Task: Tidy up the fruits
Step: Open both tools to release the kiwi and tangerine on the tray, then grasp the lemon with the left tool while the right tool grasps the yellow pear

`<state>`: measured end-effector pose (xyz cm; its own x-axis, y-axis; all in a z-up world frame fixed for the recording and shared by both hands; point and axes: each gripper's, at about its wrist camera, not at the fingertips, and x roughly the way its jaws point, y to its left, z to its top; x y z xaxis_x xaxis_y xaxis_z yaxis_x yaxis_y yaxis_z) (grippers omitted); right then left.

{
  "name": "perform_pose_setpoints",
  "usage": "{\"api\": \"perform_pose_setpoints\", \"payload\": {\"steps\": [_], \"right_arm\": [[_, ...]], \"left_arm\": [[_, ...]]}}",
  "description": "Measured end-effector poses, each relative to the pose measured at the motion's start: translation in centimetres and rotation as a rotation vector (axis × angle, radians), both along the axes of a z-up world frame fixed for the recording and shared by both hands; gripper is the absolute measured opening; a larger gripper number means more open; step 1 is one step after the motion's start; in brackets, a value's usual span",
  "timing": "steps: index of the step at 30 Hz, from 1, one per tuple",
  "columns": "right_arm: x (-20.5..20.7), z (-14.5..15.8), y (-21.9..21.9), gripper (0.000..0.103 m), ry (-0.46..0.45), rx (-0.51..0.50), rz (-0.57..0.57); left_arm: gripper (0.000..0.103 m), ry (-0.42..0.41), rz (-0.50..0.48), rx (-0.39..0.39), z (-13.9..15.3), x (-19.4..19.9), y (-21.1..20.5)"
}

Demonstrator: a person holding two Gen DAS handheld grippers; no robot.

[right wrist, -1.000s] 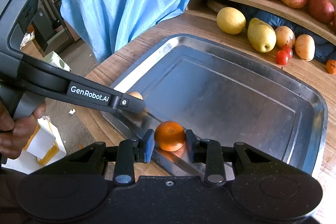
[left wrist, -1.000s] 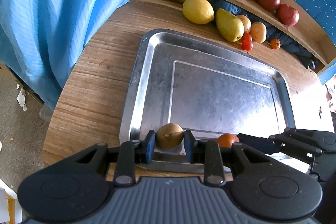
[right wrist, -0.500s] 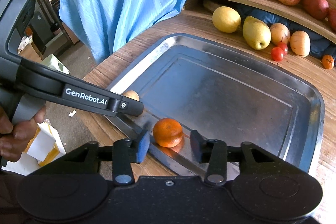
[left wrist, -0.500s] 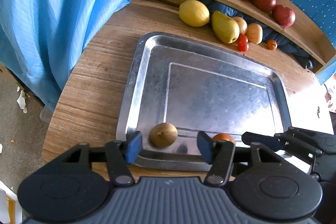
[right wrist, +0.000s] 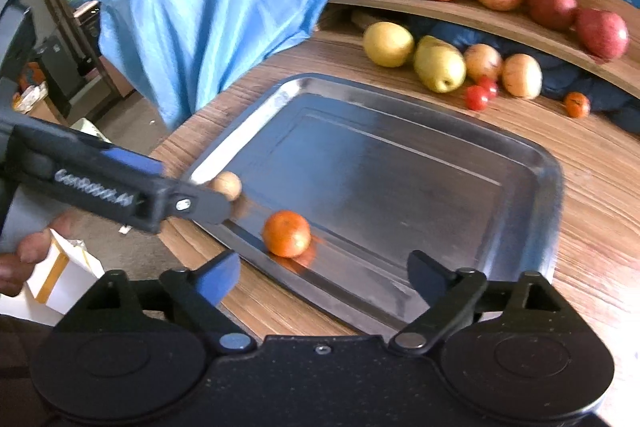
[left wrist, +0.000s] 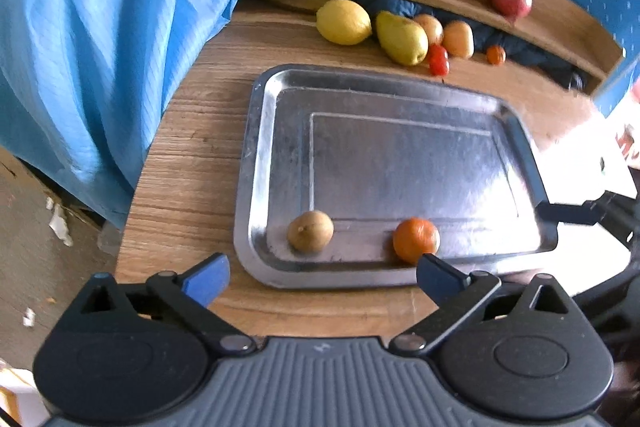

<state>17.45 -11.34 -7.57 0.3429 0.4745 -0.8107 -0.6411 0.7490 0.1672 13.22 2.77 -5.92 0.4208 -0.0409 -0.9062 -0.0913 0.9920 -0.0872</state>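
Left wrist view: brown fruit (left wrist: 310, 231) and orange (left wrist: 416, 240) lie apart near the front rim of the tray (left wrist: 262, 147), neither gripped. Left gripper (left wrist: 322, 277) and right gripper (right wrist: 323, 273) both opening wide, nothing between the jaws. Both fruits: light, round, firm-skinned, likely to roll on smooth metal; take across the widest part. Brown fruit's kind unclear. Right wrist view: left gripper partly covers it.

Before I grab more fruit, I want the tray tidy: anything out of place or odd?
Nothing stands out. The brown fruit and orange rest upright in the tray, apart, near its front rim.
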Motion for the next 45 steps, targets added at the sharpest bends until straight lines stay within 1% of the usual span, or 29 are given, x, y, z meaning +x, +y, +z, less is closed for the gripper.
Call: {"api": "perform_pose_setpoints", "payload": {"steps": [4, 7, 10, 18, 31, 39, 45], "right_arm": [[0.0, 0.2, -1.0, 0.099, -0.012, -0.051, -0.048], [0.2, 0.3, -1.8, 0.102, -0.017, -0.073, -0.080], [0.6, 0.3, -2.3, 0.102, -0.022, -0.101, -0.114], [3.0, -0.2, -2.8, 0.102, -0.004, -0.112, -0.182], [7.4, -0.3, -0.8, 0.102, -0.018, -0.084, -0.242], [9.6, -0.4, 0.0, 0.102, -0.037, -0.079, -0.291], [11.4, -0.6, 0.0, 0.102, -0.053, -0.097, -0.338]], "left_arm": [[0.102, 0.039, -0.039, 0.082, 0.0, -0.1, -0.7], [0.102, 0.065, -0.060, 0.111, 0.1, 0.2, -0.9], [0.102, 0.073, -0.075, 0.130, 0.0, 0.7, -0.7], [0.102, 0.055, -0.083, 0.128, 0.5, 3.5, 0.7], [0.102, 0.019, -0.104, 0.121, 0.2, 10.1, 2.7], [0.102, 0.005, -0.138, 0.108, -0.3, 14.6, 2.3], [0.102, -0.011, -0.174, 0.096, -0.9, 17.8, 1.0]]}}
